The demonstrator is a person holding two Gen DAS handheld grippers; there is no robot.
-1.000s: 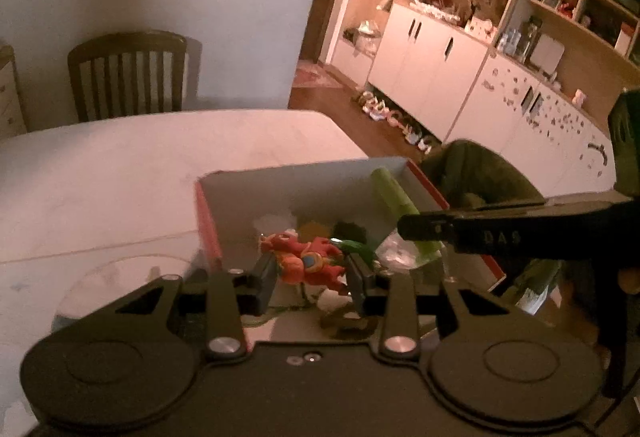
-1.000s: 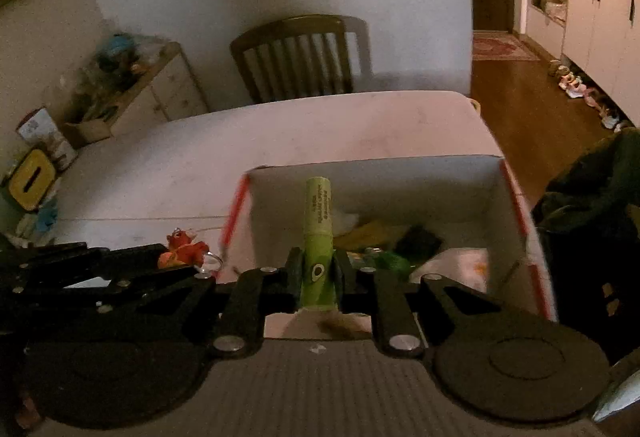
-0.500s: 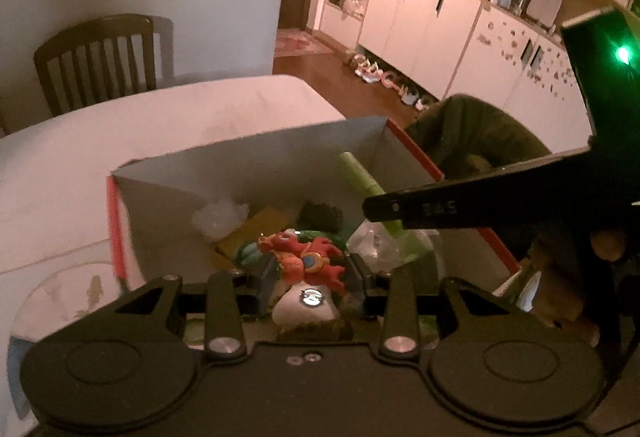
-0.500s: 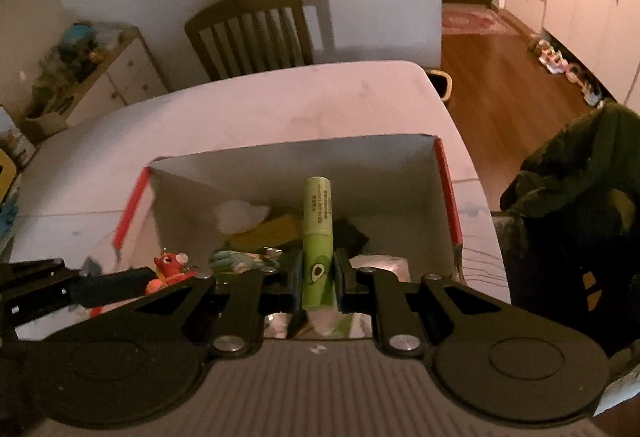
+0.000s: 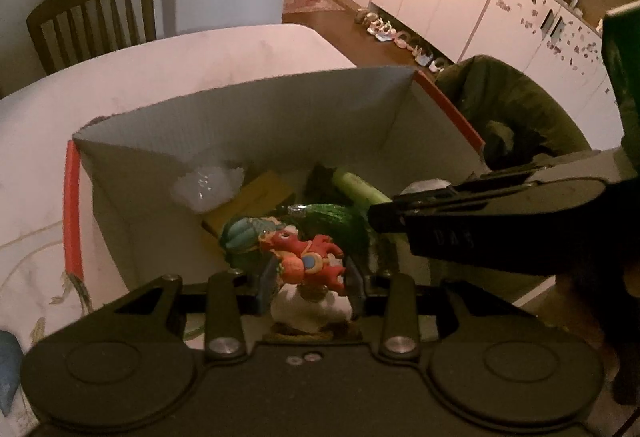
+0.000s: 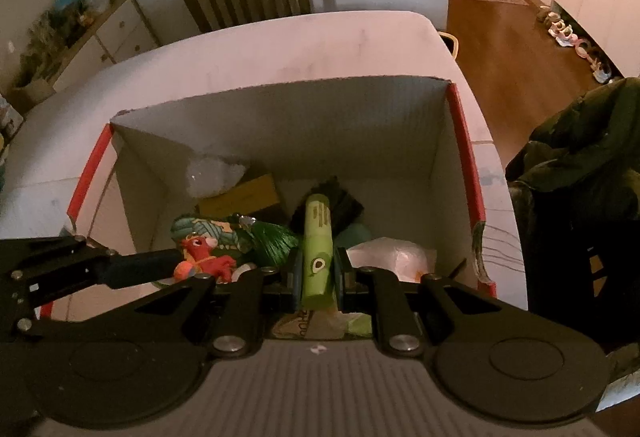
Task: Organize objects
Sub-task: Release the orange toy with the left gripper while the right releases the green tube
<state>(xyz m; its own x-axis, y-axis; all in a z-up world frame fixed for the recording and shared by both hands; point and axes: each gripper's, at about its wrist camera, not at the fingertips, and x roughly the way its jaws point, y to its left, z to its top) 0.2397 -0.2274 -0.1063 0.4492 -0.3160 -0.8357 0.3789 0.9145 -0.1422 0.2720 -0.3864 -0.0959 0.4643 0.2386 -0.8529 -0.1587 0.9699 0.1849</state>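
While both carry loads over the box [image 6: 460, 125], left gripper [image 5: 308, 277] clamps the red toy [image 5: 304, 257], right gripper [image 6: 316, 273] the green tube [image 6: 316, 237]; releasing comes next.

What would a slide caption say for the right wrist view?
Right gripper lowers a green tube into a cardboard box of odds and ends.

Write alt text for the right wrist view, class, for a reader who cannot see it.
The right tongs grip a light green tube above an open cardboard box with red edges, already holding mixed small items. At left, the left tongs hold a red toy figure over the same box, which sits on a pale table.
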